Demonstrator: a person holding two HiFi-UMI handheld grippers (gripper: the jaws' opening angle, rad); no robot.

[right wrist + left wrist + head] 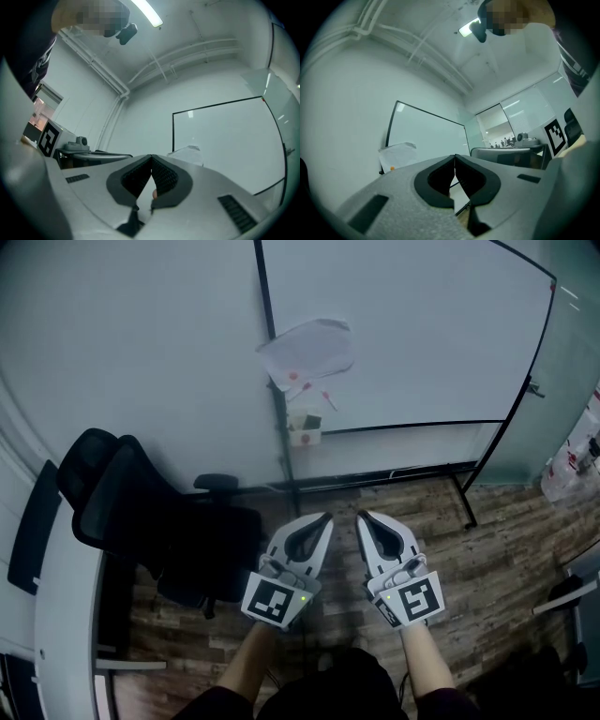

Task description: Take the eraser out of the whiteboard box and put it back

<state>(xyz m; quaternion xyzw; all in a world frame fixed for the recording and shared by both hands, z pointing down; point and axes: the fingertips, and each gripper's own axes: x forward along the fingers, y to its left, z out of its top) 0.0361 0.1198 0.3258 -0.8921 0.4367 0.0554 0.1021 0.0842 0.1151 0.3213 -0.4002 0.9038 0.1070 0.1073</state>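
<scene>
While the left gripper and right gripper hang shut and empty, well short of the whiteboard, the eraser probably lies unseen in the small box at its lower left corner. Arriving with closed jaws could knock that box.

Closed left tongs, whiteboard beyond

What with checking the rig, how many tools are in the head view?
2. The left tool is at lower centre, with the right tool just beside it. Both are shut and empty.
</scene>
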